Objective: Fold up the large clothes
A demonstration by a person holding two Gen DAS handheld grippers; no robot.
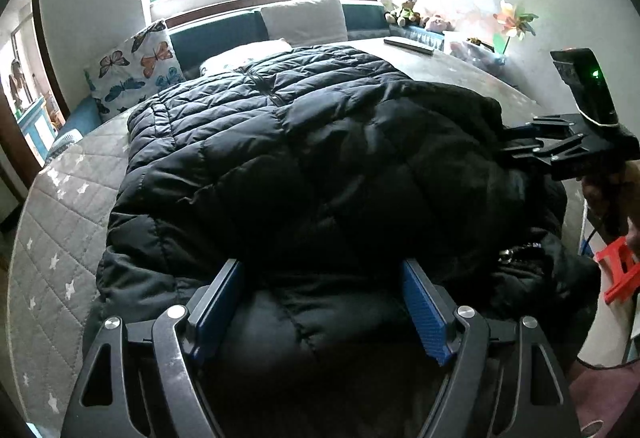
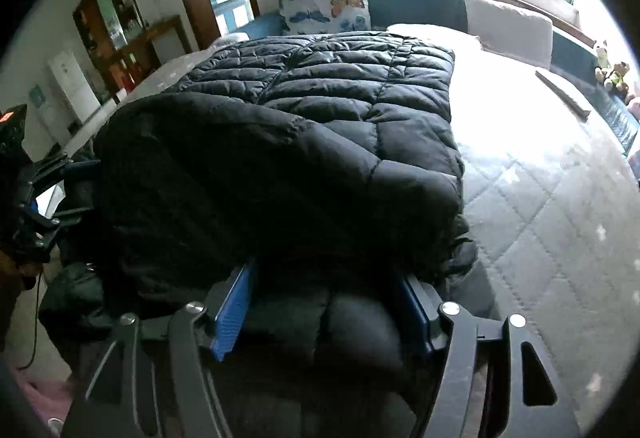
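A large black quilted down coat (image 1: 304,141) lies on the grey quilted bed (image 1: 60,230), its near part bulged up and folded over the far part. My left gripper (image 1: 324,278) is open, its blue pads on either side of the coat's near edge. My right gripper (image 2: 328,286) is also open around the coat's near edge (image 2: 280,173). The right gripper shows in the left wrist view (image 1: 516,141) at the coat's right side, and the left gripper shows in the right wrist view (image 2: 76,185) at the coat's left side.
A butterfly pillow (image 1: 136,65) and white pillows (image 1: 304,19) lie at the headboard under the window. Stuffed toys (image 1: 404,11) sit at the far right. A flat grey object (image 1: 408,45) lies on the bed. A red stool (image 1: 618,274) stands by the bed's right side. Bare mattress (image 2: 540,205) lies right of the coat.
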